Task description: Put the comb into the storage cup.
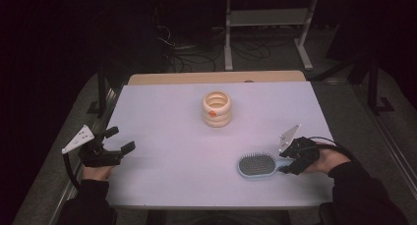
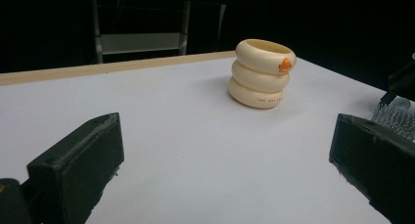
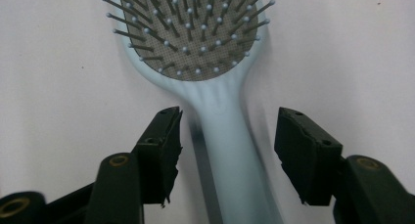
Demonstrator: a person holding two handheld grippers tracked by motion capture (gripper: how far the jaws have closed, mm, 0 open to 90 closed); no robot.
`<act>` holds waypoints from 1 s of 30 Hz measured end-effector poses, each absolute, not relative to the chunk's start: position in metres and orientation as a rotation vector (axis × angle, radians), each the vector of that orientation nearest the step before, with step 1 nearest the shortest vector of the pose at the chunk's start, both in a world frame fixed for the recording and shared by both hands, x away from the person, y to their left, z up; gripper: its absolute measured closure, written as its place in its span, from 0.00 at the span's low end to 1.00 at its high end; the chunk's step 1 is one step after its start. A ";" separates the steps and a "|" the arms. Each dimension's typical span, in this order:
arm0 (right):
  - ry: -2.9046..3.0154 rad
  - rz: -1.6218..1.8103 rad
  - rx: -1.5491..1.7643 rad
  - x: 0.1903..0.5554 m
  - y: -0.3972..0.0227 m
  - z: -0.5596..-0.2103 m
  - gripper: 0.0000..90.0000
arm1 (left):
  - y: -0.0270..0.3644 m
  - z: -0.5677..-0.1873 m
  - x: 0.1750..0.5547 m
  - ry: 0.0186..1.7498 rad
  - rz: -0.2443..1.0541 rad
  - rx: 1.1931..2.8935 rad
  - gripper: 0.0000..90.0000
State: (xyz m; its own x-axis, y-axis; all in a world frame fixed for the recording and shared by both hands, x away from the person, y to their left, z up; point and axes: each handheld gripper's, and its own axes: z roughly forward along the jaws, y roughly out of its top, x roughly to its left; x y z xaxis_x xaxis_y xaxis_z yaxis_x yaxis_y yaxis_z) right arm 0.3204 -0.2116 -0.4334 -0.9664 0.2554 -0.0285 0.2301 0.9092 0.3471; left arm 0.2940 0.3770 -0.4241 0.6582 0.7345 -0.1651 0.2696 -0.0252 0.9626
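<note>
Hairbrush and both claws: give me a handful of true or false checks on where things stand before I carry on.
1. The hairbrush lies on the table with its bristles up. True.
2. The right claw is clamped on the brush handle. False: in the right gripper view the handle runs between the jaws, but a gap shows on each side.
3. The left claw holds the cream ring-shaped holder. False: its jaws stand wide apart with nothing between them, and the holder stands far off at the middle of the table.
4. The holder stands upright with an orange mark on its side. True.
5. The brush head lies inside the holder. False: brush and holder are apart.
</note>
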 end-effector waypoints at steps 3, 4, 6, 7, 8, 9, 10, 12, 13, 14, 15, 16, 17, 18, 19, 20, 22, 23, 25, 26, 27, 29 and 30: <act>3.012 0.523 0.384 0.322 -0.210 -0.434 0.53 | 0.377 -0.424 0.294 0.845 0.449 1.601 0.00; 3.018 0.524 0.383 0.322 -0.210 -0.434 0.55 | 0.377 -0.424 0.294 0.843 0.448 1.601 0.00; 3.029 0.511 0.372 0.323 -0.209 -0.435 0.58 | 0.377 -0.424 0.294 0.843 0.448 1.602 0.00; 3.036 0.504 0.375 0.323 -0.209 -0.435 0.59 | 0.377 -0.424 0.294 0.843 0.447 1.602 0.00; 3.042 0.490 0.371 0.324 -0.208 -0.436 0.60 | 0.377 -0.425 0.294 0.844 0.447 1.603 0.00; 3.044 0.483 0.374 0.324 -0.207 -0.437 0.61 | 0.376 -0.425 0.294 0.844 0.446 1.602 0.00; 3.049 0.478 0.374 0.324 -0.206 -0.437 0.61 | 0.376 -0.425 0.294 0.845 0.445 1.602 0.00; 3.052 0.475 0.371 0.326 -0.205 -0.436 0.65 | 0.376 -0.425 0.294 0.845 0.444 1.605 0.00; 3.056 0.466 0.366 0.326 -0.204 -0.436 0.65 | 0.376 -0.425 0.295 0.844 0.444 1.606 0.00; 3.060 0.460 0.356 0.327 -0.204 -0.436 0.66 | 0.376 -0.425 0.295 0.843 0.443 1.609 0.00; 3.063 0.458 0.343 0.327 -0.203 -0.436 0.67 | 0.376 -0.425 0.295 0.842 0.442 1.610 0.00; 3.065 0.456 0.329 0.327 -0.203 -0.436 0.67 | 0.376 -0.425 0.295 0.843 0.440 1.611 0.00; 3.067 0.454 0.317 0.327 -0.203 -0.435 0.68 | 0.376 -0.426 0.295 0.844 0.438 1.611 0.00; 3.068 0.451 0.309 0.327 -0.203 -0.435 0.68 | 0.376 -0.426 0.295 0.844 0.438 1.613 0.00; 3.071 0.446 0.301 0.327 -0.202 -0.435 0.69 | 0.376 -0.426 0.295 0.843 0.438 1.614 0.00; 3.072 0.444 0.289 0.327 -0.202 -0.435 0.70 | 0.376 -0.426 0.295 0.843 0.437 1.614 0.00; 3.076 0.441 0.265 0.327 -0.202 -0.435 0.71 | 0.376 -0.426 0.295 0.844 0.436 1.615 0.00; 3.077 0.440 0.258 0.327 -0.202 -0.435 0.71 | 0.376 -0.426 0.295 0.843 0.437 1.616 0.00; 3.085 0.440 0.247 0.327 -0.202 -0.435 0.72 | 0.375 -0.427 0.296 0.842 0.433 1.618 0.00; 3.089 0.441 0.231 0.327 -0.202 -0.435 0.73 | 0.375 -0.427 0.296 0.844 0.432 1.618 0.00; 3.090 0.440 0.228 0.327 -0.202 -0.435 0.73 | 0.375 -0.427 0.296 0.845 0.431 1.618 0.00; 3.090 0.444 0.225 0.327 -0.202 -0.435 0.74 | 0.375 -0.427 0.296 0.847 0.430 1.620 0.00; 3.092 0.446 0.225 0.326 -0.202 -0.435 0.75 | 0.375 -0.427 0.296 0.849 0.429 1.619 0.00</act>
State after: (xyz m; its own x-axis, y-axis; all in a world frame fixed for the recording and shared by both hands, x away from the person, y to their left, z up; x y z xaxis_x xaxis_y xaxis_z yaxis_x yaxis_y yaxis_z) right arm 0.3262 -0.2020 -0.4346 -0.9896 0.1434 0.0115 0.1408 0.9492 0.2815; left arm 0.2960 0.3747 -0.4272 0.6658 0.7254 -0.1744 0.2901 -0.0363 0.9563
